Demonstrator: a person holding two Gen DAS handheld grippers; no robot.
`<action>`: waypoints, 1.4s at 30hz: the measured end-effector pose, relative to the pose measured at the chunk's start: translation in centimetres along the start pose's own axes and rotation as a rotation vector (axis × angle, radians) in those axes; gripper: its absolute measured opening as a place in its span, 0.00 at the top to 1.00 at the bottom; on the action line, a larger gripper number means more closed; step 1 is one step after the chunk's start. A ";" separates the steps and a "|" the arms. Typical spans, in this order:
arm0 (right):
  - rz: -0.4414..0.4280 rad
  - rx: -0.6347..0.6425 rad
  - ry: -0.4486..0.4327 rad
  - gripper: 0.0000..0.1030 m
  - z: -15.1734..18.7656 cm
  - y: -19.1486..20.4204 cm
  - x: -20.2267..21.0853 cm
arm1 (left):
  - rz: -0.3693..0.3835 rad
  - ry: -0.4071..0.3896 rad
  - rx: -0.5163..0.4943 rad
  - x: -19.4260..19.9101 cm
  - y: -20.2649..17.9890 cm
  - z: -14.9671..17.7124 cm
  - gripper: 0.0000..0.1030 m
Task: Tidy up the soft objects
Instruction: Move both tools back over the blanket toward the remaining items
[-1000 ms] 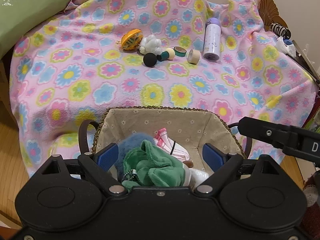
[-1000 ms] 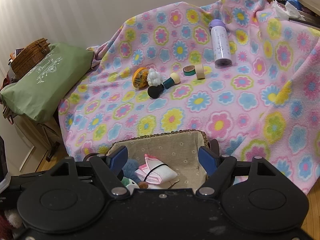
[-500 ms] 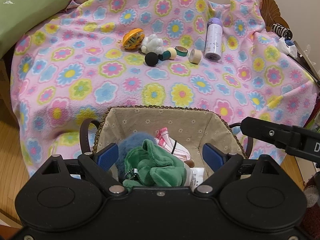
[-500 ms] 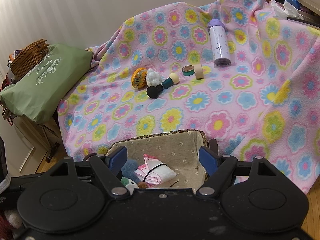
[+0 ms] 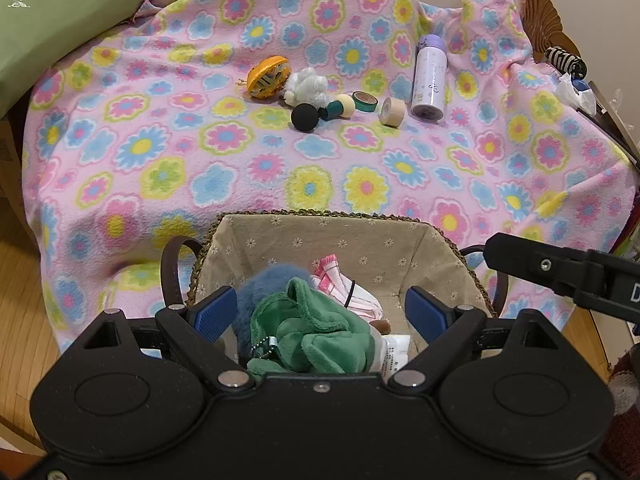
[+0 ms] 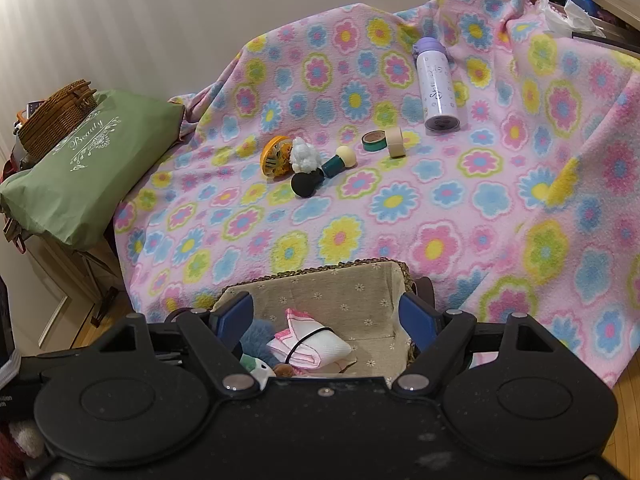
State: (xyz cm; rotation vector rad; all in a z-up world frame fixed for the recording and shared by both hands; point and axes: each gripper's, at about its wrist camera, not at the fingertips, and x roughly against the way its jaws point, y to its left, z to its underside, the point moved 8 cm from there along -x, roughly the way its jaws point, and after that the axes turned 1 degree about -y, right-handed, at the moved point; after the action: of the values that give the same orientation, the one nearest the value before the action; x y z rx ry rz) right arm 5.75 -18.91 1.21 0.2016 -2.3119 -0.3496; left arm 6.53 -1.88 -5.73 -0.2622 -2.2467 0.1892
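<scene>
Basket (image 5: 320,236) below both empty, open hand-held grippers; green bag (image 6: 88,168) reads "Beauty".

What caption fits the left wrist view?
Open left gripper above a lined basket of soft items, small objects on the floral blanket beyond.

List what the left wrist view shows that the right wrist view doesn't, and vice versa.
Left wrist only: a green plush cloth heaped in the basket between the left gripper's open jaws, and the other gripper's black arm at the right edge.
Right wrist only: a brown wicker basket behind the green cushion, and the right gripper, open.
Both: the lined basket, the pink-striped cloth, the blue fluffy item, the floral blanket and the purple-capped bottle.
</scene>
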 end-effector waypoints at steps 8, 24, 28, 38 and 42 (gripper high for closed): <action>0.004 -0.001 0.001 0.22 0.1 0.1 -0.1 | -0.002 0.000 -0.001 0.0 0.0 0.0 0.15; 0.061 0.106 -0.064 0.19 -3.6 0.0 -0.7 | -0.059 -0.066 -0.052 0.2 1.2 -3.7 0.15; 0.073 0.123 -0.075 0.18 -5.4 -0.3 -1.4 | -0.112 -0.112 -0.096 0.0 1.7 -6.0 0.12; 0.107 0.157 -0.051 0.18 -8.6 -0.7 -4.8 | -0.188 -0.145 -0.123 -2.3 3.6 -10.2 0.10; 0.119 0.192 -0.044 0.17 -9.5 -0.3 -6.5 | -0.217 -0.159 -0.127 -3.5 4.3 -11.7 0.10</action>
State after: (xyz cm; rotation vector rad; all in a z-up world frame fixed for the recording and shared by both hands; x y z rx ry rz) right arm 17.14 -19.37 2.96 0.1511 -2.3883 -0.0724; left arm 18.26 1.98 -1.89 -0.0700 -2.4289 -0.0501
